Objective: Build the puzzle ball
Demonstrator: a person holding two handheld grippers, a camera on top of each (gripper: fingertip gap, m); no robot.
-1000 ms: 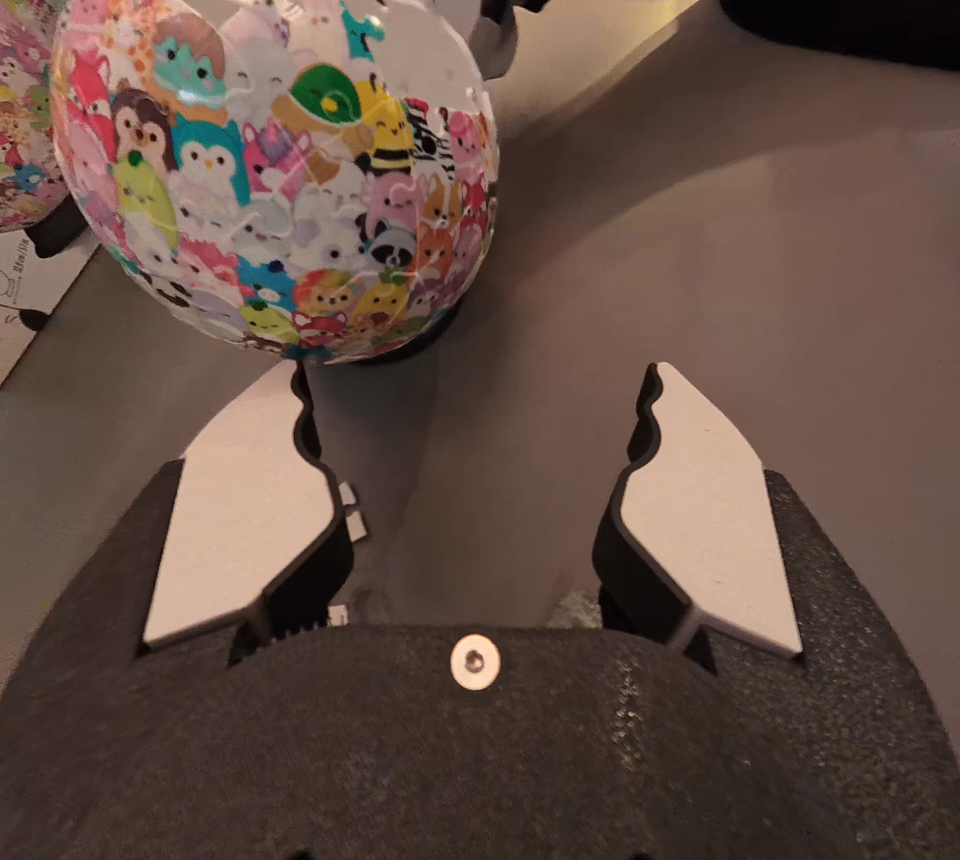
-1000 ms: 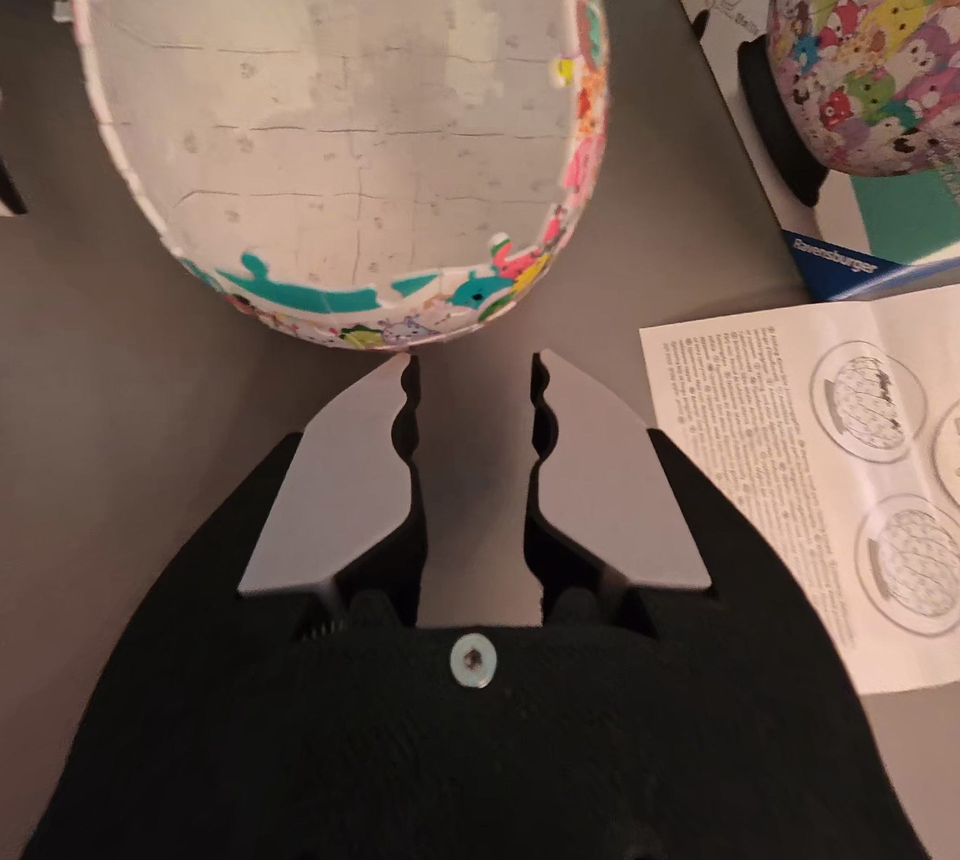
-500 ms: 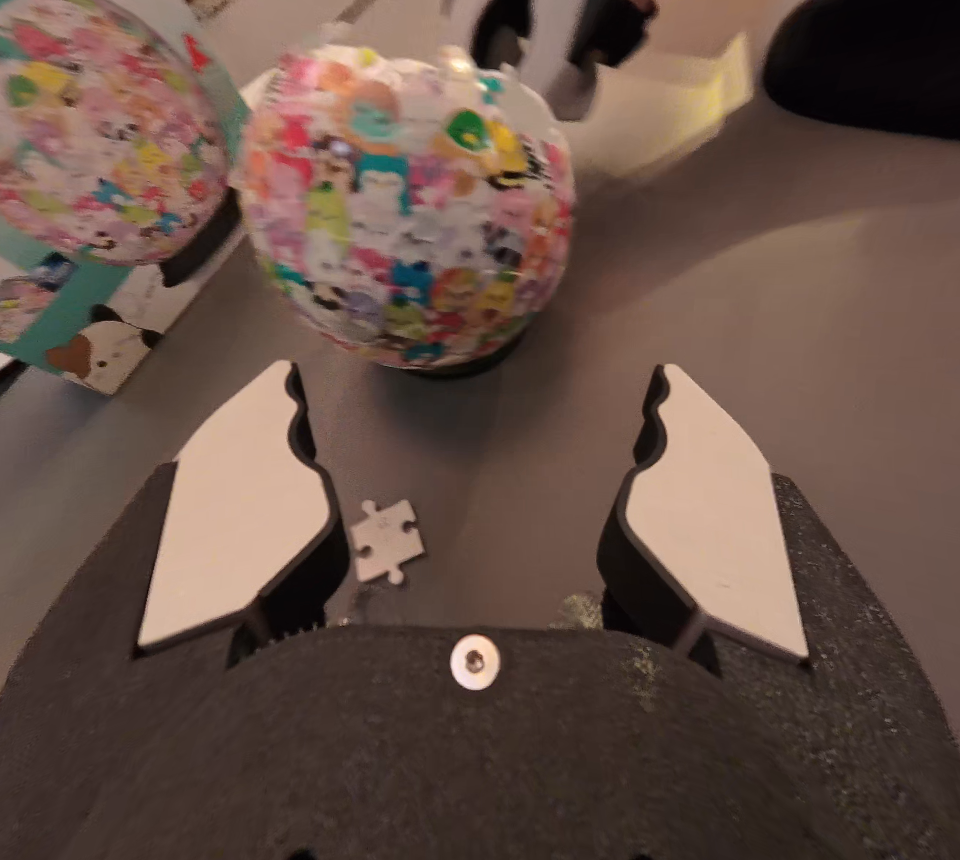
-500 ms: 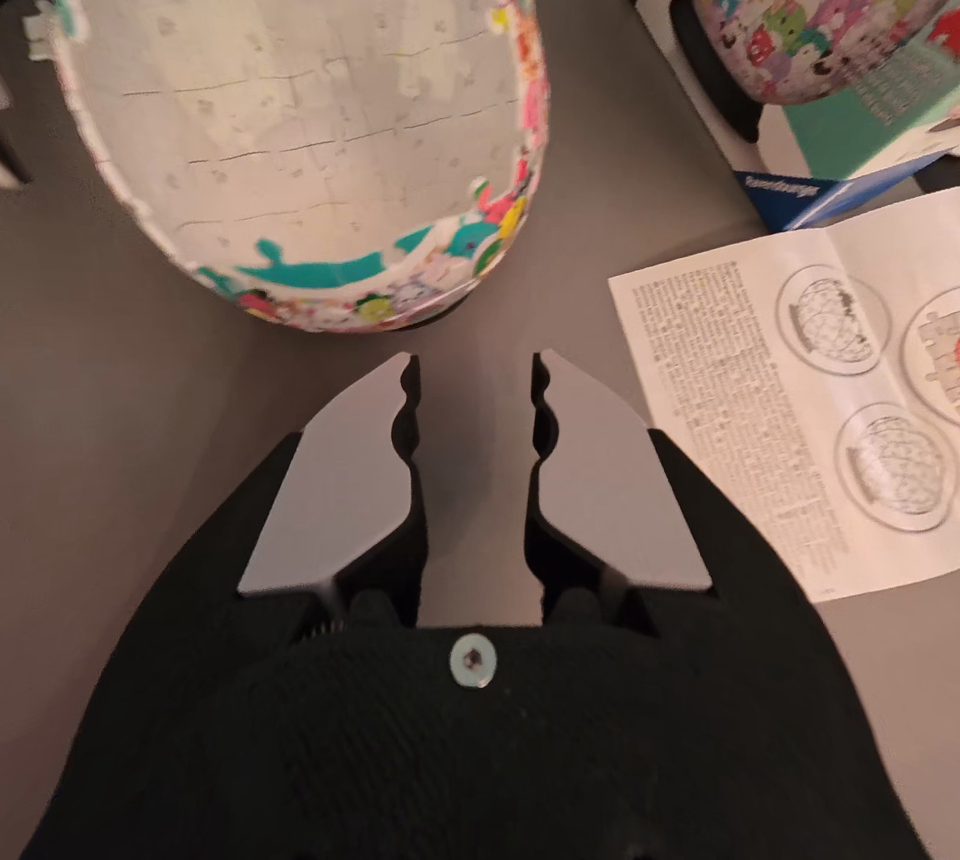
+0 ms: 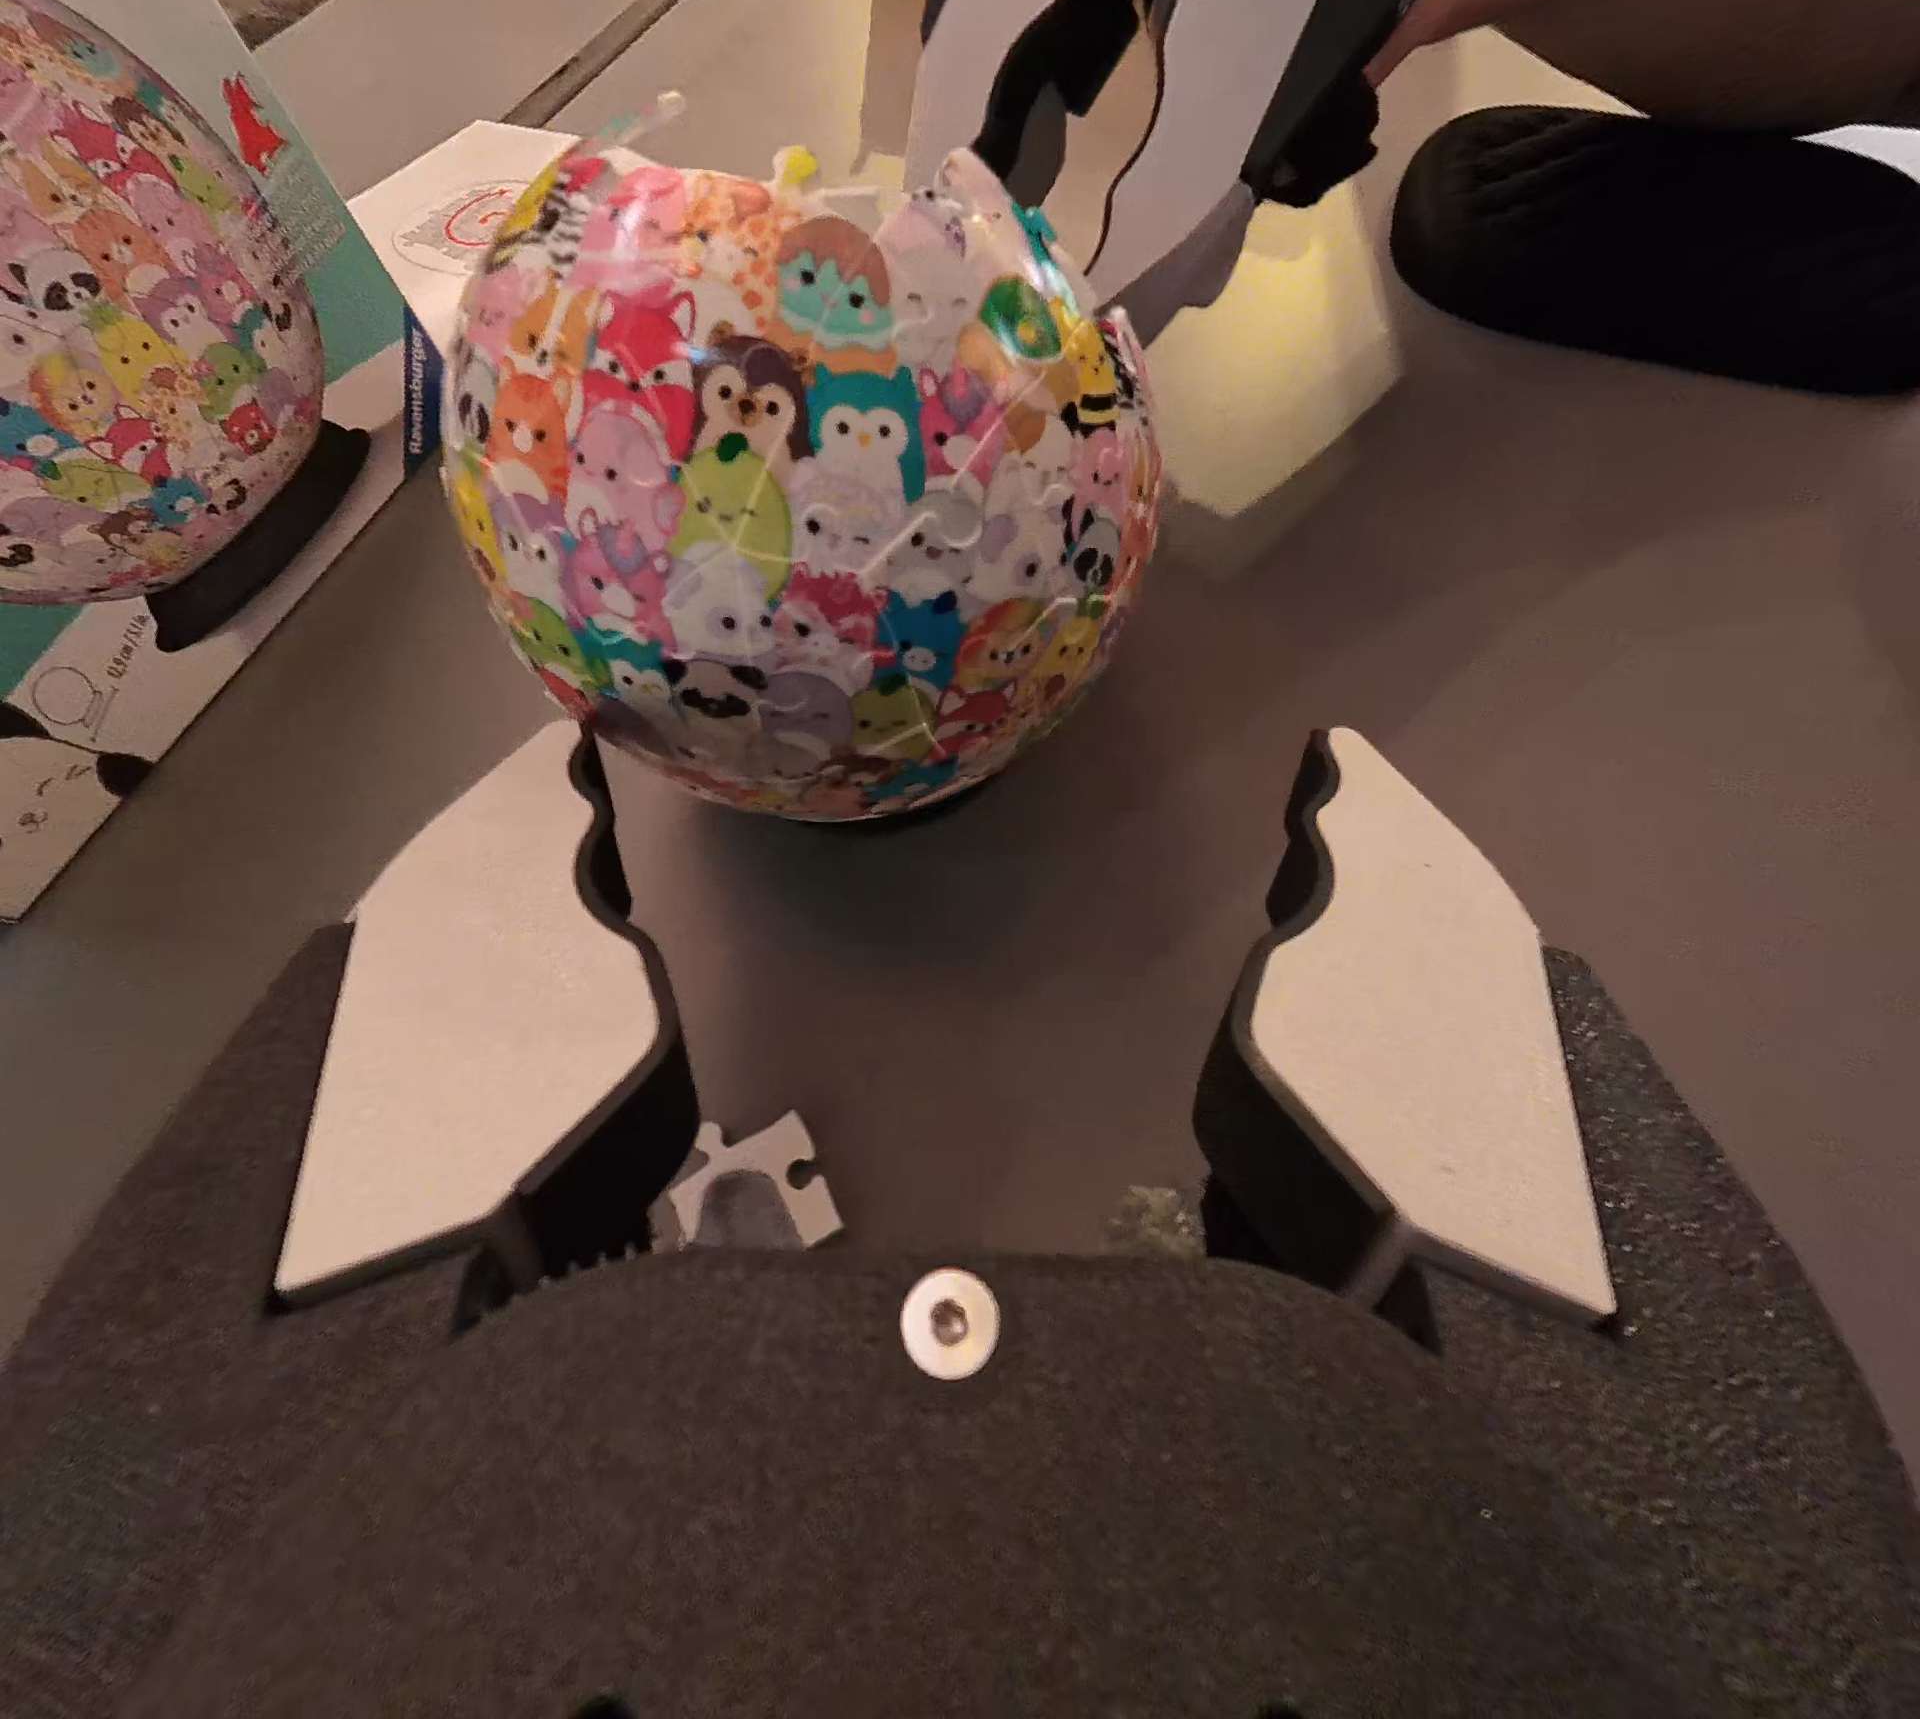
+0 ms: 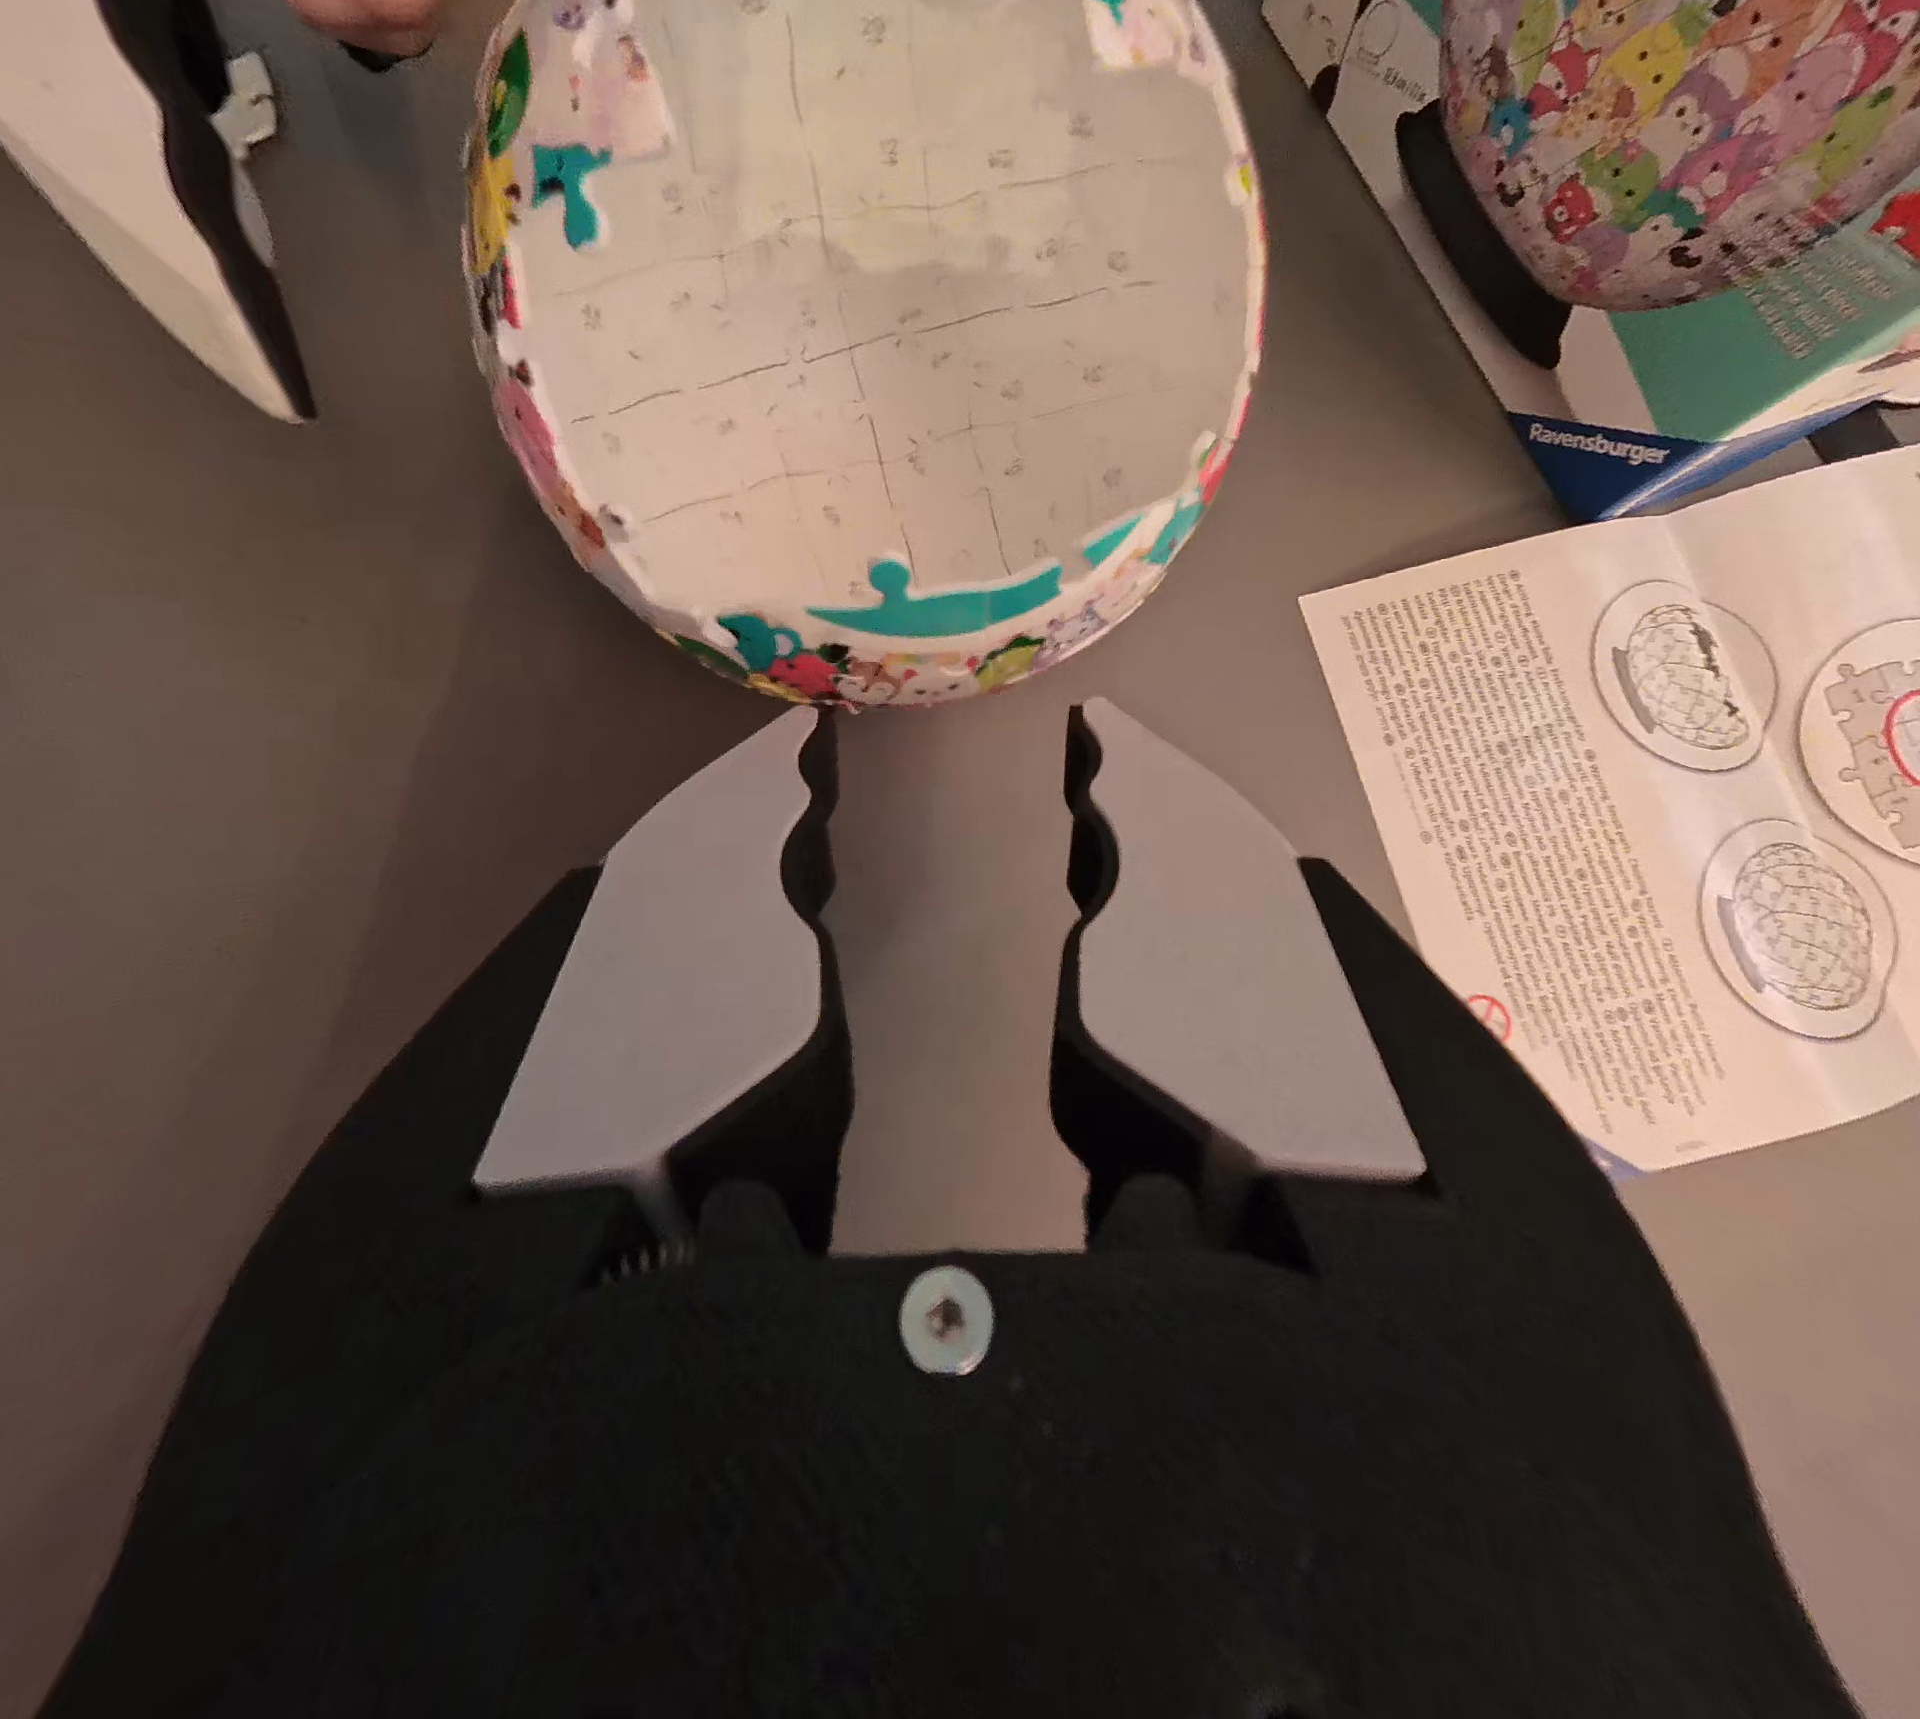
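The grey table (image 5: 1558, 734) carries the puzzle ball (image 5: 800, 506), which sits on its dark stand just ahead of the left gripper (image 5: 951, 796) and lacks its top cap (white interior exposed in the right wrist view). The left jaws stand wide apart, holding nothing. The right gripper (image 6: 945, 724), jaws narrowly apart and empty, hovers near the ball's rim. One loose piece (image 5: 753, 1191) lies face-down between the left jaws, close to their base. Judged step: piece retrieval. The next move calls for lowering and closing the left jaws on that piece.
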